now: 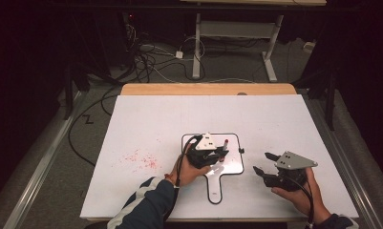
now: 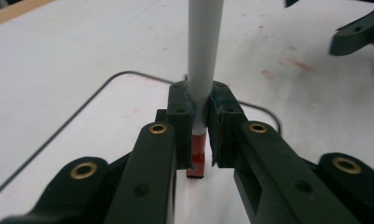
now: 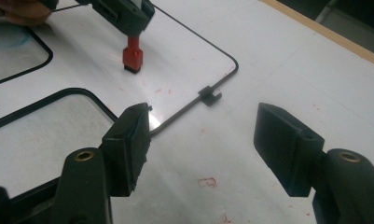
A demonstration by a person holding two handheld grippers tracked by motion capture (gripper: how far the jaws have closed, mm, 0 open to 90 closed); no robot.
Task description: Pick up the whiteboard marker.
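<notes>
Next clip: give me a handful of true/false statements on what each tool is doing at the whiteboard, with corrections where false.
1. The left tool is shut on a marker. True.
2. The marker's red end points down at the whiteboard. True.
3. The right tool grips the whiteboard's handle. False: its jaws are open with nothing between them, and it is held over the table to the right of the board.
4. The marker's barrel is black. False: it is white, with a red end.
5. Red specks mark the table left of the whiteboard. True.
6. The whiteboard lies at the table's far edge. False: it lies near the person's side, handle toward the near edge.
</notes>
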